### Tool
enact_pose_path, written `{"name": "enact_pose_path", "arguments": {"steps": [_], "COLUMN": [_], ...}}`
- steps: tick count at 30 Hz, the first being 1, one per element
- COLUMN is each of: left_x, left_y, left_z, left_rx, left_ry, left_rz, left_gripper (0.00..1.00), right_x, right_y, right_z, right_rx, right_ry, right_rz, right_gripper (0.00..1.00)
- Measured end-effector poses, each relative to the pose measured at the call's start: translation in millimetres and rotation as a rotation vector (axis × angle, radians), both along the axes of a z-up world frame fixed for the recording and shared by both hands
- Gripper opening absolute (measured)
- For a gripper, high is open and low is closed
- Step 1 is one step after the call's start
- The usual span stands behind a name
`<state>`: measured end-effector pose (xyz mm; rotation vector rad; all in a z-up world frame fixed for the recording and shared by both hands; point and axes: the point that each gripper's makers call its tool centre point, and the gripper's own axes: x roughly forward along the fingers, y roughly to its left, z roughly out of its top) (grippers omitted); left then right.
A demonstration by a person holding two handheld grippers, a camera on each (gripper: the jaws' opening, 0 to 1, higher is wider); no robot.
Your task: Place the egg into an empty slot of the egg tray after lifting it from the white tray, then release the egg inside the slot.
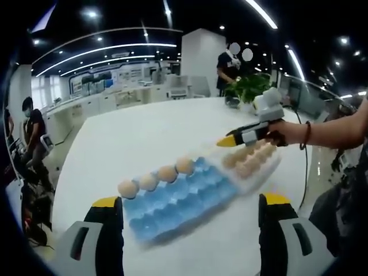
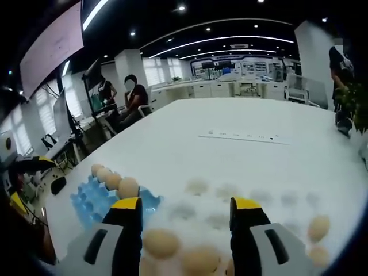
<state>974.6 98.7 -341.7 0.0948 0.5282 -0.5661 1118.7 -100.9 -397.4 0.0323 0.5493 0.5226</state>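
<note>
The eggs (image 1: 250, 162) not yet moved lie in the white tray (image 1: 270, 169), which sits on the white table (image 1: 149, 138) touching the right end of the blue egg tray (image 1: 178, 201). In the left gripper view, four eggs sit in a row along the far edge of the blue egg tray, and its other slots are bare. In the right gripper view the white tray (image 2: 241, 201) is close below the camera, with several eggs (image 2: 161, 242) lying in it near the jaws and two more at its right edge.

The right gripper (image 2: 186, 214) hangs just above the white tray with its jaws spread wide and nothing between them; an egg lies in the tray below the gap. In the left gripper view this same tool comes in from the right, held in a person's hand (image 1: 287, 133), its yellow tip over the white tray.

The left gripper (image 1: 190, 201) is held back from the blue egg tray, jaws spread wide and holding nothing.

A potted plant (image 1: 248, 87) stands at the far end of the table, and people are among the desks behind
</note>
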Motion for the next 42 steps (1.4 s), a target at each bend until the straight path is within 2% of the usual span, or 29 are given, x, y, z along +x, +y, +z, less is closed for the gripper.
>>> {"name": "enact_pose_path", "arguments": {"steps": [42], "left_x": [2.9], "left_y": [-13.6], "left_z": [1.0], "left_rx": [0.005], "left_ry": [-0.001], "left_rz": [-0.027], "left_gripper": [1.00], "right_x": [3.5], "right_y": [-81.7], "right_z": [1.9], "right_rx": [-0.034], "right_ry": [0.010], "right_rz": [-0.129], "right_gripper": [0.62]}}
